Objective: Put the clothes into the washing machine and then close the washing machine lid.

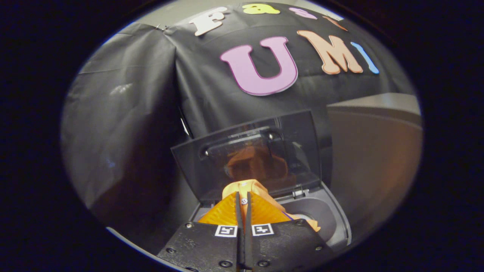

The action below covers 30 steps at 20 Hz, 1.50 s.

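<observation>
The tongs (242, 204) sit right over the front of the washing machine (332, 223), their two fingers (227, 211) drawn almost together with only a thin slit left between them. Pinched at the tips is a piece of orange clothing (247, 187), bunched up just past the fingers, with a little more of it trailing down on the far side into the machine's opening. So the garment hangs above the mouth of the machine, not lying loose inside it.

Beside the fingers the grey top of the machine curves round a dark round well. Behind the clothing the lid (249, 151) stands raised, tilted back on its hinge, and its dark see-through panel gives back an orange reflection. Beyond the lid hangs the black cloth wall (124, 124), and next to the machine on one side stands a plain brownish panel (374, 151).
</observation>
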Available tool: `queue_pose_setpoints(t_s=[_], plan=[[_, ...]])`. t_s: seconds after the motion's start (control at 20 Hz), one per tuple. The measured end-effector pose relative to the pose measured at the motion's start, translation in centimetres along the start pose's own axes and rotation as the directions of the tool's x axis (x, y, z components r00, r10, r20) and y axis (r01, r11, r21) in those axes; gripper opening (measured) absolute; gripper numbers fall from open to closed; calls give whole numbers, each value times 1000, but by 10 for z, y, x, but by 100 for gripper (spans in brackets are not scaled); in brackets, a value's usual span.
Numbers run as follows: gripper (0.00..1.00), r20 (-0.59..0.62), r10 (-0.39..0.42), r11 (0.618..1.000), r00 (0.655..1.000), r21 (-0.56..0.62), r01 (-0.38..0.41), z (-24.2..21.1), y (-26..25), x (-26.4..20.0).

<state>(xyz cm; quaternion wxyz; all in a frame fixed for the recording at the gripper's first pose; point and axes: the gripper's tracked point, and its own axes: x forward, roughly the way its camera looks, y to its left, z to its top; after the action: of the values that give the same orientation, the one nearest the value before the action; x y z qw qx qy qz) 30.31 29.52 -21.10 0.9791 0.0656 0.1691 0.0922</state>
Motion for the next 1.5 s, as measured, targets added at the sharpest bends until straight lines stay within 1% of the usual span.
queue_pose_setpoints(t_s=[0.1,0.25,0.35,0.55,0.65,0.7,0.9,0.95,1.05,1.15,1.25,1.35,1.5], plan=[[0,-35,-22,1000,999,-6,22,-25,-8,6],[0,-52,-30,1000,998,1,30,-39,-13,18],[0,-77,-34,999,996,-32,32,-51,-12,19],[6,-120,-31,997,992,-80,21,-78,-13,26],[10,-133,-42,996,990,-87,31,-84,-14,29],[10,-132,-52,995,990,-92,40,-84,-16,29],[63,-102,-129,983,986,-146,114,-70,-35,26],[76,-96,-134,981,986,-155,119,-67,-36,30],[84,-62,-159,975,985,-169,146,-51,-41,28],[90,-19,-180,969,983,-172,175,-33,-44,26],[98,12,-186,963,982,-198,185,-16,-46,26],[97,44,-187,955,981,-225,192,3,-47,26],[97,101,-177,959,979,-205,195,42,-42,27]])
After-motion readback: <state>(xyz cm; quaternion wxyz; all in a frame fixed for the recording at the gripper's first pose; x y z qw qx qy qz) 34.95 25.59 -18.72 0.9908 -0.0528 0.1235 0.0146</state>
